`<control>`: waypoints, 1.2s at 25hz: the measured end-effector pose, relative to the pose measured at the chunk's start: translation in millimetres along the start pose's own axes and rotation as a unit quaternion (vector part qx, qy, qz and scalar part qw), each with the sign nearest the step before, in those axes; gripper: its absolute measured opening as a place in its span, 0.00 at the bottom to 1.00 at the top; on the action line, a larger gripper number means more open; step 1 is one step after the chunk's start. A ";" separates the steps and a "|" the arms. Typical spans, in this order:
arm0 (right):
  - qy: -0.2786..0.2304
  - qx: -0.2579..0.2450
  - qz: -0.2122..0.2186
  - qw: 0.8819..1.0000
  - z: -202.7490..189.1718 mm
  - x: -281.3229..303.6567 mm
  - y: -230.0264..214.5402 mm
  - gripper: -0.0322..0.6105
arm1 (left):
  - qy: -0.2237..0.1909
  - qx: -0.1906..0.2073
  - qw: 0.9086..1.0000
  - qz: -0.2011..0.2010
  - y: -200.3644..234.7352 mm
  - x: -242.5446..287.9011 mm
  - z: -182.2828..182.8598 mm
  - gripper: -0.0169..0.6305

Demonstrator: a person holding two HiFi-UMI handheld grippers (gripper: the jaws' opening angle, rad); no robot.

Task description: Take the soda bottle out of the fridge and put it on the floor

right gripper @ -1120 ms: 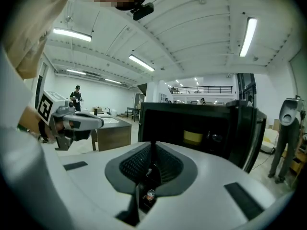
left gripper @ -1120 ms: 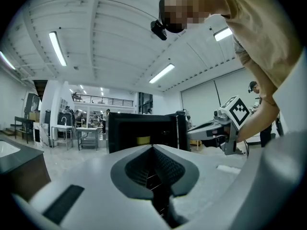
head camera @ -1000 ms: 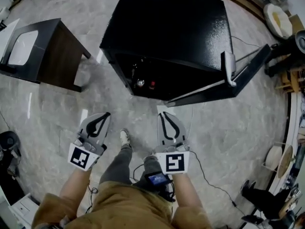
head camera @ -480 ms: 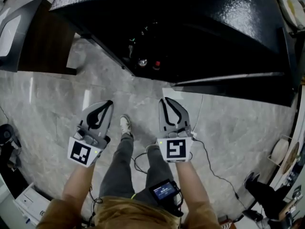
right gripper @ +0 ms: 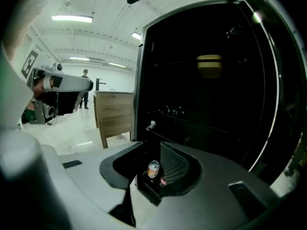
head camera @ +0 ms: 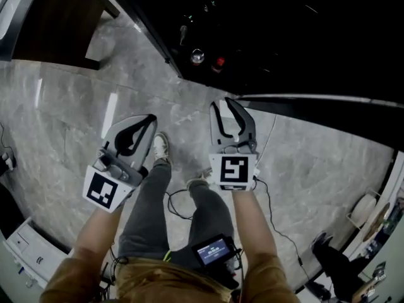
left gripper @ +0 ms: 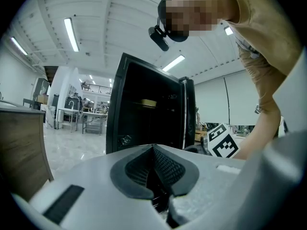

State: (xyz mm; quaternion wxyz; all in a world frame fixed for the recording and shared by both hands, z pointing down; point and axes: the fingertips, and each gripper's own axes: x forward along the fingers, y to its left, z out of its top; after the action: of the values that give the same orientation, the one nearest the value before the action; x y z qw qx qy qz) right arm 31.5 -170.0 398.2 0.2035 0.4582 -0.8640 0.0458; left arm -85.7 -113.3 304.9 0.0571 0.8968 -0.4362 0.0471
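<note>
The soda bottle [head camera: 219, 62] stands low down inside the open fridge [head camera: 297, 30], near its front edge. From the head view only its red cap shows. Just to its left stands a can [head camera: 197, 56] with a silver top. The fridge is black and its inside is dark. On an upper shelf sits a yellowish round object [right gripper: 209, 65] that is too dim to identify. The fridge door [head camera: 315, 103] is swung out to the person's right, with its pale edge strip facing up.

The right tool [head camera: 224, 103] hovers above the floor [head camera: 76, 118] just in front of the fridge opening, pointing at the bottle but well short of it. Its jaws are opening, with a clear gap between them and nothing gripped. The right gripper view shows the can and a sliver of red only in the distance through that gap.

The left tool [head camera: 151, 117] is held beside it, further from the fridge, with its tips together and nothing between them.

The floor is grey marbled tile. The person's legs and one pale shoe [head camera: 162, 147] show between the two tools, and a small device with a lit screen [head camera: 211, 250] hangs at the waist. A dark wooden cabinet [head camera: 50, 24] stands to the left of the fridge.
</note>
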 end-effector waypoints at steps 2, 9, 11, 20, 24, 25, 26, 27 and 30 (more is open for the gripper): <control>-0.006 -0.003 -0.006 1.000 -10.4 9.6 -2.8 0.21 | -0.008 0.000 1.000 -0.001 -0.3 4.3 -11.8 0.02; 0.002 -0.002 -0.021 1.000 -58.6 41.6 -7.2 0.23 | -0.009 -0.001 1.000 -0.027 -5.2 13.8 -59.4 0.02; 0.002 0.008 -0.032 0.999 -73.7 53.9 -12.5 0.24 | -0.007 0.003 0.999 -0.032 0.1 18.4 -74.9 0.02; 0.001 0.036 -0.054 0.998 -145.1 101.0 -28.6 0.28 | -0.014 0.004 1.000 -0.025 15.2 45.3 -154.0 0.02; -0.008 0.047 -0.062 0.997 -163.8 117.9 -40.7 0.31 | -0.013 0.014 0.999 -0.036 15.7 55.8 -179.5 0.02; -0.010 0.047 -0.062 0.997 -167.3 122.3 -42.4 0.32 | -0.013 0.017 0.999 -0.038 15.8 58.2 -185.1 0.02; -0.012 0.047 -0.061 0.997 -171.2 126.9 -43.1 0.32 | -0.014 0.020 0.999 -0.040 16.1 60.6 -190.8 0.02; -0.013 0.045 -0.060 0.997 -175.9 131.6 -43.0 0.33 | -0.014 0.024 0.999 -0.042 16.4 63.0 -197.4 0.02; -0.013 0.040 -0.056 0.998 -193.2 146.1 -40.1 0.35 | -0.003 0.042 0.998 -0.048 20.6 69.9 -224.4 0.02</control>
State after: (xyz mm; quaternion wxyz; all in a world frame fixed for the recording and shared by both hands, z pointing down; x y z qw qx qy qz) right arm 51.2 -254.8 627.8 0.1757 0.5143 -0.8371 0.0626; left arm -66.7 -148.1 537.5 0.0201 0.9183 -0.3908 0.0600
